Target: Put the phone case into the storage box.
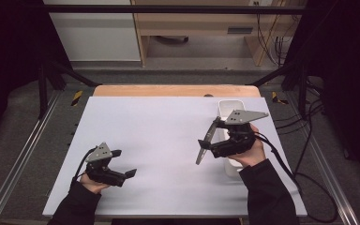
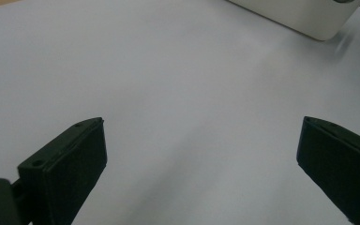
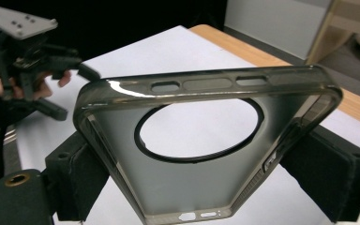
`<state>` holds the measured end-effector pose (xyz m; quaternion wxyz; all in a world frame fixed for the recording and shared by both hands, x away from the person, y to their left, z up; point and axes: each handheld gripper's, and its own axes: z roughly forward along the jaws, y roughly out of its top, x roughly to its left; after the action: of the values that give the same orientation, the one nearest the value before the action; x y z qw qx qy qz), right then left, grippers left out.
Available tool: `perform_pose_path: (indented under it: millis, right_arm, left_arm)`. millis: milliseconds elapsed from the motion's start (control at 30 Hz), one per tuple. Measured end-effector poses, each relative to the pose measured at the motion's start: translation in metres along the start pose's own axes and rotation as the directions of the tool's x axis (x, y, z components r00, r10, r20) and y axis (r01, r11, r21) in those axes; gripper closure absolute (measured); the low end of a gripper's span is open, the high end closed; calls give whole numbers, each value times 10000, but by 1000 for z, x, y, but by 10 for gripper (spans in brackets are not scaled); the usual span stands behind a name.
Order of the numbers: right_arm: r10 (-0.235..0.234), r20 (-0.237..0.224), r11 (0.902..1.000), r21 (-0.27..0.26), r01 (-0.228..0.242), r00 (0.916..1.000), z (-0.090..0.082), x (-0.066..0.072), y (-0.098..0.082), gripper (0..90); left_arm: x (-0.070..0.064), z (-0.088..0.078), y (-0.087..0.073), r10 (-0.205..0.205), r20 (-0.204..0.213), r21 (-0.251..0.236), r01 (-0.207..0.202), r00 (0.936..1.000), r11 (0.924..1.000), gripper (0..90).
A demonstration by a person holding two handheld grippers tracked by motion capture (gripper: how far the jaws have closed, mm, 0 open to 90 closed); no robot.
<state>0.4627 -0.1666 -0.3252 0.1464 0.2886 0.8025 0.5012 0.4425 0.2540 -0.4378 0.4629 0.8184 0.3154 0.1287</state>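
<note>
While the right hand-held gripper (image 3: pixel 206 178) clamps the smoky clear phone case (image 3: pixel 201 140) by its two long edges, held above the counter (image 1: pixel 159 136) beside the white bin (image 1: pixel 228 108), a steady squeeze suits; flexible walls may bow. Left hand-held gripper (image 1: pixel 124 165): jaws apart, empty, resting low near the counter's front. Advice: bring the case down level, release gently.

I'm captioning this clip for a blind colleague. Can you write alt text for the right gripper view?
A clear phone case with a large round camera hole is clamped by its two long edges between the right gripper's black jaws, above a white table. Beyond it, the left gripper is held open in a hand.
</note>
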Motion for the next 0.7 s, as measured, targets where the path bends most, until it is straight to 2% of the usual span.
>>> perform_pose_path:
  millis: [267, 400, 467, 700]
  right_arm:
    - [346, 875, 9992, -243, -325, 9956, -8, -5, 14, 129]
    - [600, 1463, 9975, -450, -540, 9874, -11, -10, 23, 129]
    - [651, 1500, 9971, -485, -584, 9865, -12, -11, 25, 129]
    - [856, 2121, 9957, -542, -757, 9735, -14, -21, 31, 128]
  left_arm:
    - [6, -4, -4, -161, -370, -96, 157, 9992, 9998, 8]
    - [9, -6, -6, -265, -544, -93, 260, 9982, 9996, 7]
    - [10, -6, -7, -298, -592, -82, 294, 9978, 9995, 7]
    - [12, -5, -8, -284, -668, -45, 282, 9974, 9996, 7]
